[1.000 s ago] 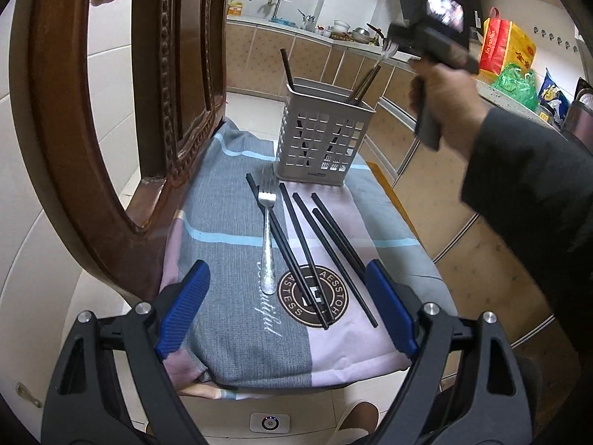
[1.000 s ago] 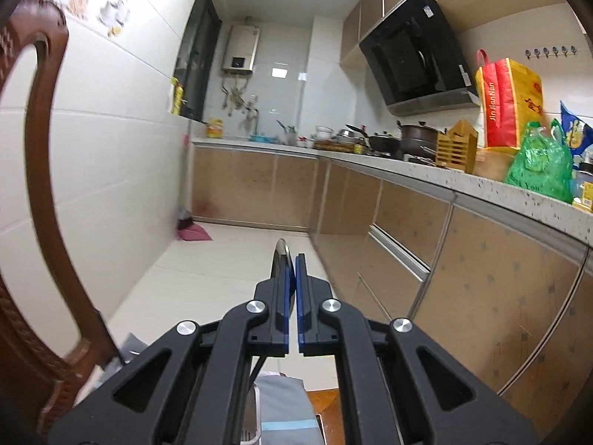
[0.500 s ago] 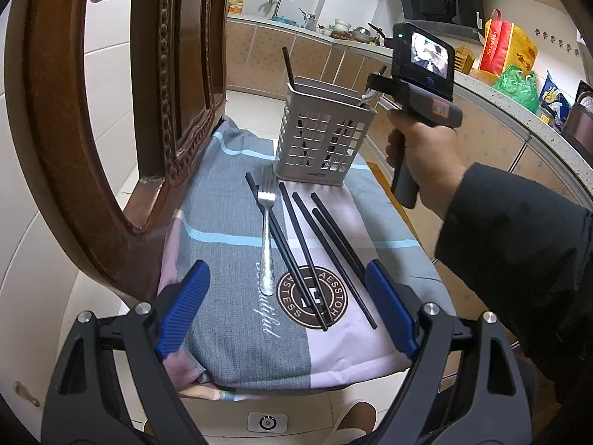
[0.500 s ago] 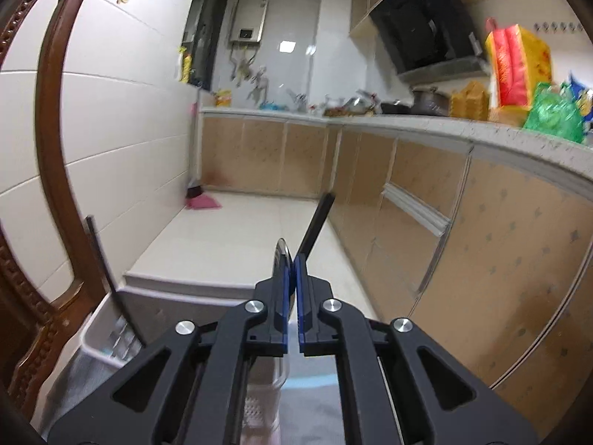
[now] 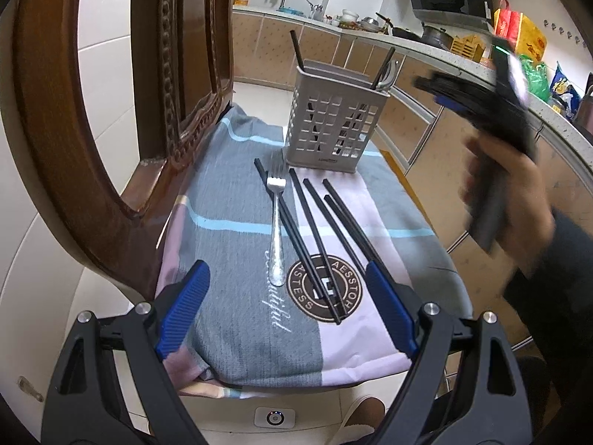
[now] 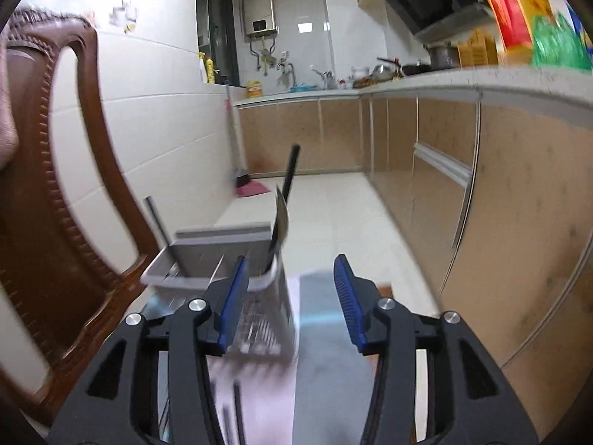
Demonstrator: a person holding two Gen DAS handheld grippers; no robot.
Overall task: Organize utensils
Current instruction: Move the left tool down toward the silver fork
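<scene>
Beyond the opening, empty right gripper (image 6: 291, 296), a spoon, apparently, stands in the grey utensil caddy (image 6: 222, 256); left gripper (image 5: 289, 311) gapes wide, fork (image 5: 276, 222) and chopsticks (image 5: 318, 237) lying ahead between its jaws.

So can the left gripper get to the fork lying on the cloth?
Probably yes. The left gripper is open, the fork lies uncovered just ahead, though a chopstick crosses under it closely.

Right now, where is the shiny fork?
In the left wrist view, the fork lies flat on the cloth, left of the black chopsticks, its prongs pointing toward the grey utensil basket.
</scene>
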